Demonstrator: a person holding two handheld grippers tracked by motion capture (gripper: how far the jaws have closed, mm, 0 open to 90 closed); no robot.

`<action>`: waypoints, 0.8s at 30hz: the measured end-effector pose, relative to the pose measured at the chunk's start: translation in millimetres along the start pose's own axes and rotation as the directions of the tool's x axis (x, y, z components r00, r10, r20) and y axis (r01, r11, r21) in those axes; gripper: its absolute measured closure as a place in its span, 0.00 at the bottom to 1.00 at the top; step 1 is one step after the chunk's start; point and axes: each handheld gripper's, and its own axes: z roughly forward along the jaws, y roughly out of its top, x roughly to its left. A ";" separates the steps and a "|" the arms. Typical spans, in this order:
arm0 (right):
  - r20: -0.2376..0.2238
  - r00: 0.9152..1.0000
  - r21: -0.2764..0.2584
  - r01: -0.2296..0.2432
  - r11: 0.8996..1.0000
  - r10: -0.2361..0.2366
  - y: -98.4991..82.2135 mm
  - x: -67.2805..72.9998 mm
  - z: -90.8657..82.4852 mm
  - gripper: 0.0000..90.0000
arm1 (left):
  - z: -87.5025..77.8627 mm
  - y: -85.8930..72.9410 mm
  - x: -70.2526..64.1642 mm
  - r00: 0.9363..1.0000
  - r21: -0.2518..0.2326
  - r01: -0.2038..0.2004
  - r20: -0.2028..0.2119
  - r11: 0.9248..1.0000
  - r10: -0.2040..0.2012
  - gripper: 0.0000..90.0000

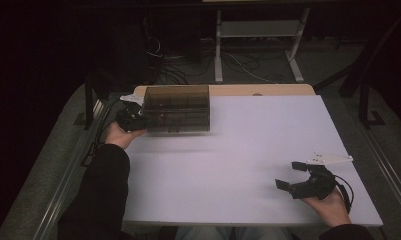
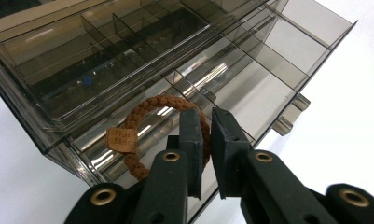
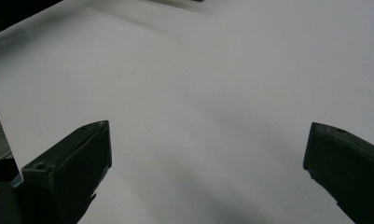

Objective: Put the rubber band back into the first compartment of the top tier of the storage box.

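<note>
From the high view, a smoky transparent organiser box (image 1: 177, 109) sits at the far left of the white table (image 1: 228, 150), its long side running left to right. The left gripper (image 1: 133, 120) is up against the box's left end, while the right gripper (image 1: 293, 176) rests near the table's near right corner, well apart from the box — so the left hand is plainly the nearer one.

In the left gripper view, the jaws stand narrow, with a slim gap between them, and they look to be nipping the wall of the box at its near edge; whether they grip firmly I cannot tell. A brown braided band (image 2: 149, 135) with a small tan label lies just ahead of the jaws and a little to their left, seen through the plastic, seemingly in the nearest compartment. The dividers run away from the jaws, along the box's length.

In the right gripper view, the jaws are spread wide over bare table, holding nothing.
</note>
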 end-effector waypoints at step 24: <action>0.002 1.000 -0.001 0.004 1.000 -0.004 0.0 0.0 0.8 0.01 | -18.7 4.1 -8.0 0.997 -0.081 0.006 0.083 0.997 0.000 0.61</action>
